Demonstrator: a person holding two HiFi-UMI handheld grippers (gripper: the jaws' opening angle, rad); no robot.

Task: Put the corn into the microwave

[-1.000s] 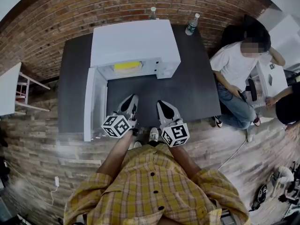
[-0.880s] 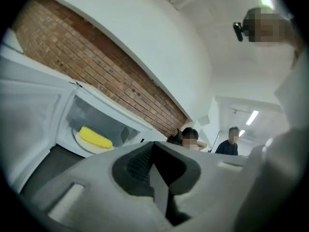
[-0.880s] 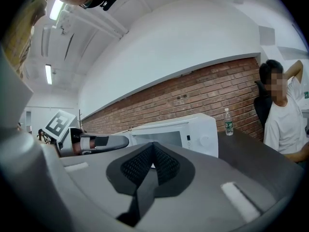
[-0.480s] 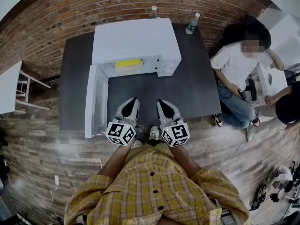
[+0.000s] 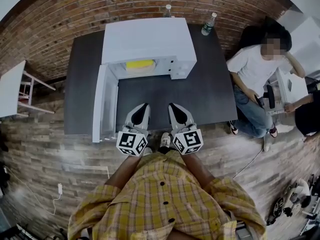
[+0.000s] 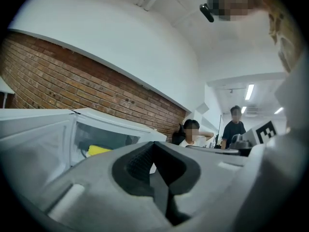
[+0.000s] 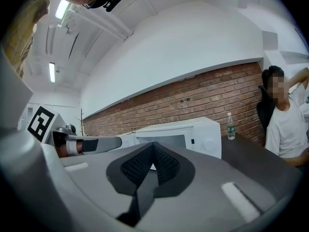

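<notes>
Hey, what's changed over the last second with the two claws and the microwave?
The left claw pulled back a little toward the person and rolled slightly. Nothing was grabbed or released. The right claw kept still; both are shut and empty. The corn lies in the microwave, door open, as before.

Microwave [image 5: 147, 41]: white all over, door incl. Corn [image 5: 139, 64]: bright yellow. Surface [image 5: 200, 94]: matt dark grey, nr black. Wall [image 5: 75, 9]: red-brown brick, pale mortar lines. Floor [image 5: 45, 149]: grey-brown wood-look planks. L tongs [image 5: 142, 107] & R tongs [image 5: 174, 107]: light grey shells, black ribbed pads [image 7: 133, 170]. Marker cubes [image 5: 132, 143]: b/w square patterns. Shirt [image 5: 165, 199]: yellow plaid w/ grey-brown lines, dark buttons. Bottle [image 5: 208, 24]: clear, green label. Seated person [image 5: 252, 69]: white tee, blue jeans.
</notes>
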